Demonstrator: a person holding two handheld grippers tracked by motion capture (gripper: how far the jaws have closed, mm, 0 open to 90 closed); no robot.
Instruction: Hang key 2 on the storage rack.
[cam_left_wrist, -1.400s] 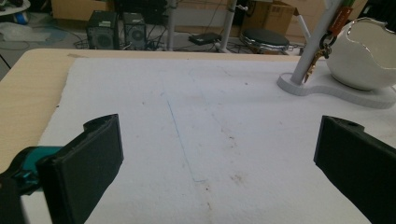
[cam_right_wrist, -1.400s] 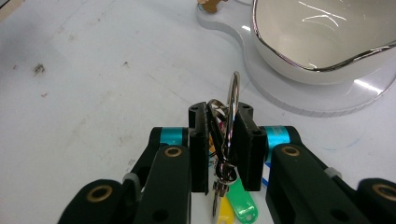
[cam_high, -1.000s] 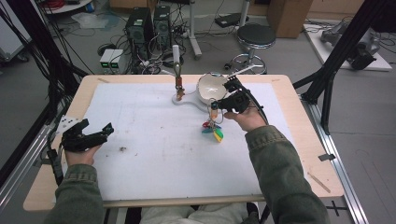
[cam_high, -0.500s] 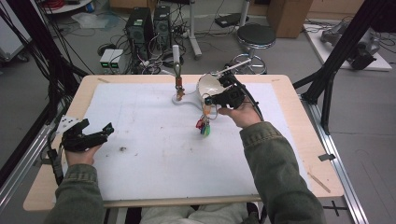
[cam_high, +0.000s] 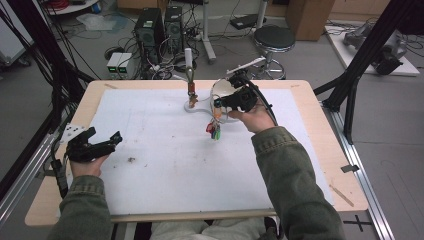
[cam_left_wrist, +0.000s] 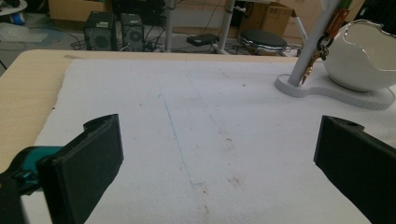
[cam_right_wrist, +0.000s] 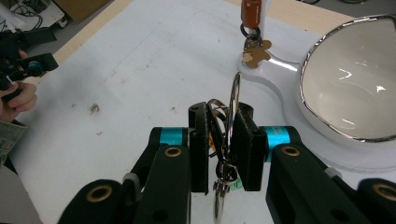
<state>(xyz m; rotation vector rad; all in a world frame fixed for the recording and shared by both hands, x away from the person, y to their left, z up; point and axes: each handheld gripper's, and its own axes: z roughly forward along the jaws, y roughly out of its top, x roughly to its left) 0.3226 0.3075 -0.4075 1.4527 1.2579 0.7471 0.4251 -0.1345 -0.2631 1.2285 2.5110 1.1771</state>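
My right gripper (cam_high: 219, 104) (cam_right_wrist: 226, 144) is shut on a metal key ring (cam_right_wrist: 233, 105). A bunch of keys with red and green tags (cam_high: 214, 131) hangs from the ring above the white mat. The gripper is just in front of the white bowl (cam_high: 222, 90) (cam_right_wrist: 355, 88) on a white stand. The stand's upright post (cam_high: 189, 62) (cam_left_wrist: 312, 44) carries a brown tag with a key (cam_right_wrist: 252, 14) (cam_left_wrist: 322, 46). My left gripper (cam_high: 106, 137) (cam_left_wrist: 219, 154) rests open at the mat's left edge with nothing between its jaws.
The white mat (cam_high: 165, 165) covers most of the wooden table (cam_high: 320, 115). A small dark speck (cam_high: 131, 160) lies on the mat near the left hand. A stool (cam_high: 272, 37) and computer cases (cam_high: 157, 25) stand on the floor behind the table.
The right gripper has risen and moved left toward the post, carrying the key bunch with it. The left gripper has stayed still.
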